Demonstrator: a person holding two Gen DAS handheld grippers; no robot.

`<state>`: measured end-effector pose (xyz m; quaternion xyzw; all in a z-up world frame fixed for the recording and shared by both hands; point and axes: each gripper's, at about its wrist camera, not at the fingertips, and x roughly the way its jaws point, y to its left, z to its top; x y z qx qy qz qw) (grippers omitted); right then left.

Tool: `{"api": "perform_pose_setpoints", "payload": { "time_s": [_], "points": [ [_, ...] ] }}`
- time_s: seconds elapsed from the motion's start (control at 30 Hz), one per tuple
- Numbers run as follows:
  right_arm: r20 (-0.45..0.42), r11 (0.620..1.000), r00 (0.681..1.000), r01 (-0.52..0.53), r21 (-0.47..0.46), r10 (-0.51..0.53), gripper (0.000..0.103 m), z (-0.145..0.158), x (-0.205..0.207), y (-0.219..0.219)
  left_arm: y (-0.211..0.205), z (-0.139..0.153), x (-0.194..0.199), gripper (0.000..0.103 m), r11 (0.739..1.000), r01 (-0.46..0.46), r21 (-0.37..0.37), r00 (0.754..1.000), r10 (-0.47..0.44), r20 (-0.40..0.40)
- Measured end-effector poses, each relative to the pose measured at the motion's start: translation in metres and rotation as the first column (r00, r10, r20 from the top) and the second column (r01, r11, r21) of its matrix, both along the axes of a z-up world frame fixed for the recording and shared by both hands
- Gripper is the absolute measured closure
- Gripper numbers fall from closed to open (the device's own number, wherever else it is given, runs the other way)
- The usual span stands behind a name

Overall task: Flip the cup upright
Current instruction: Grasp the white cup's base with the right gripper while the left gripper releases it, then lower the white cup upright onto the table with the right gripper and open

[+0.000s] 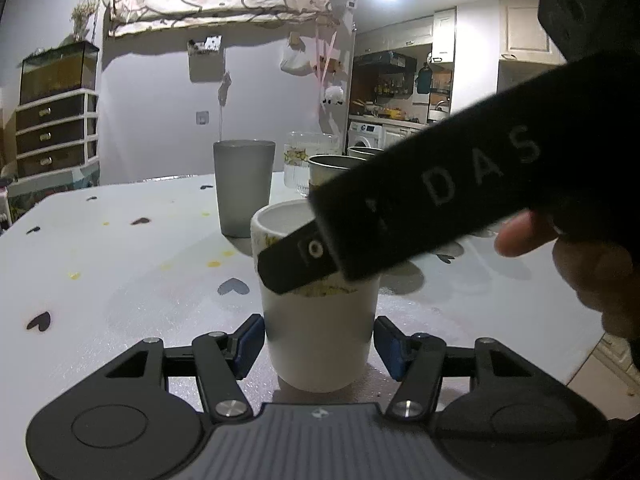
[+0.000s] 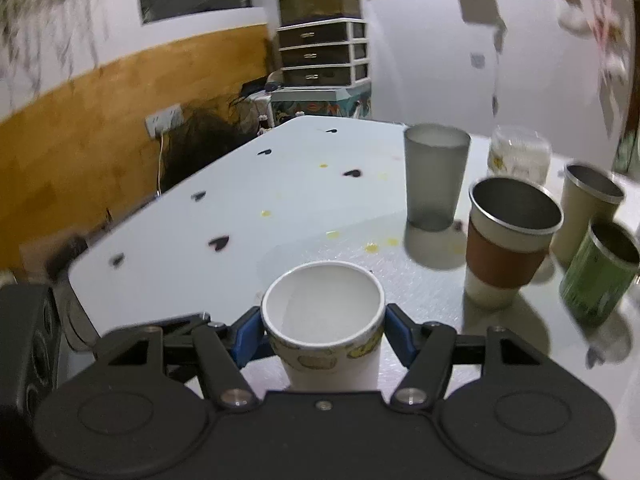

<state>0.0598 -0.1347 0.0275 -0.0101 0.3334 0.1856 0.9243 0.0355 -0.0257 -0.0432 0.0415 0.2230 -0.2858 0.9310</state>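
Observation:
A white paper cup with a yellow print band (image 1: 320,336) stands upright on the white table (image 1: 120,248), mouth up. My left gripper (image 1: 318,346) has its blue pads on either side of the cup's lower body, with a thin gap on each side. My right gripper (image 2: 324,336) is shut on the same cup (image 2: 324,320) just under the rim; in the left wrist view its black finger (image 1: 296,262) crosses the cup's upper part.
Behind the cup stand a grey frosted tumbler (image 2: 434,176), a clear patterned glass (image 2: 518,156), a steel cup with brown sleeve (image 2: 508,240), a beige steel cup (image 2: 584,212) and a green cup (image 2: 600,276). The table's left edge (image 2: 168,196) runs along a wood-panelled wall.

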Motion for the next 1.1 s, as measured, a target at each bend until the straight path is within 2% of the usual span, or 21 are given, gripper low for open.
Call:
{"api": "perform_pose_setpoints", "payload": {
  "time_s": [0.1,0.2,0.33,0.5,0.8,1.1],
  "points": [
    [0.026,0.998,0.999,-0.029,-0.051,0.030,0.038,0.001,-0.004,0.005,0.001,-0.002,0.002,0.040,1.000,-0.023,-0.002,1.000,0.023,0.002],
    [0.042,0.996,0.997,-0.062,-0.064,0.064,0.038,0.002,0.002,0.007,0.002,-0.003,0.003,0.017,0.998,-0.069,-0.001,0.998,0.069,0.002],
    [0.087,0.996,0.994,-0.063,-0.064,0.069,0.038,0.003,0.021,0.010,0.003,0.000,-0.002,0.017,0.997,-0.080,-0.008,0.997,0.080,0.018],
    [0.180,0.996,0.983,-0.006,-0.091,0.023,0.038,0.007,0.056,0.013,0.007,-0.004,-0.003,0.017,0.995,-0.101,-0.013,0.995,0.101,0.006],
    [0.144,0.997,0.988,0.064,-0.036,-0.058,0.038,-0.002,0.122,0.015,0.018,-0.007,-0.003,0.017,0.986,-0.168,-0.021,0.986,0.168,0.002],
    [0.152,0.998,0.987,0.051,-0.045,-0.043,0.034,-0.009,0.128,0.019,0.027,-0.007,-0.002,0.017,0.977,-0.214,-0.020,0.977,0.214,0.002]
  ]
}}
